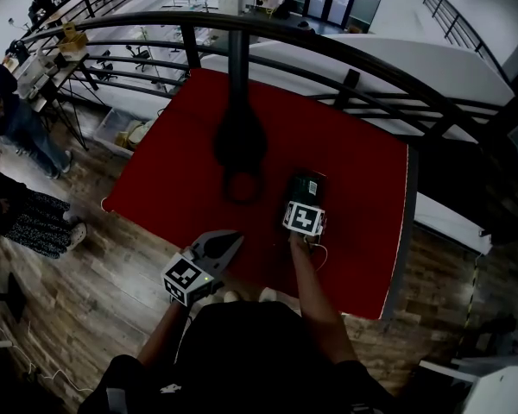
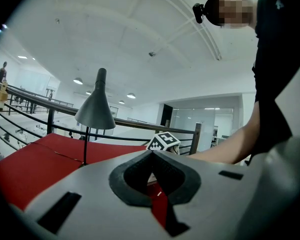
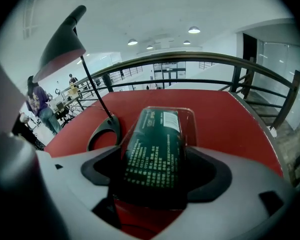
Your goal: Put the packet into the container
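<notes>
A dark green packet (image 3: 152, 149) with white print lies lengthwise between the jaws of my right gripper (image 3: 157, 156), which are shut on its near end. Its far end reaches into a clear plastic container (image 3: 194, 118) on the red table (image 3: 225, 114). In the head view the packet (image 1: 309, 183) and right gripper (image 1: 307, 197) are at the table's middle right. My left gripper (image 1: 231, 240) hovers at the table's near edge, shut and holding nothing. In the left gripper view its tips (image 2: 152, 153) meet, and the right gripper's marker cube (image 2: 163, 141) shows beyond them.
A black desk lamp (image 1: 240, 141) stands left of the packet, its ring base (image 3: 104, 131) close beside the container. A black railing (image 1: 345, 67) runs behind the table. The table's right edge (image 1: 401, 231) drops to wooden floor. People stand by desks at far left (image 1: 17, 119).
</notes>
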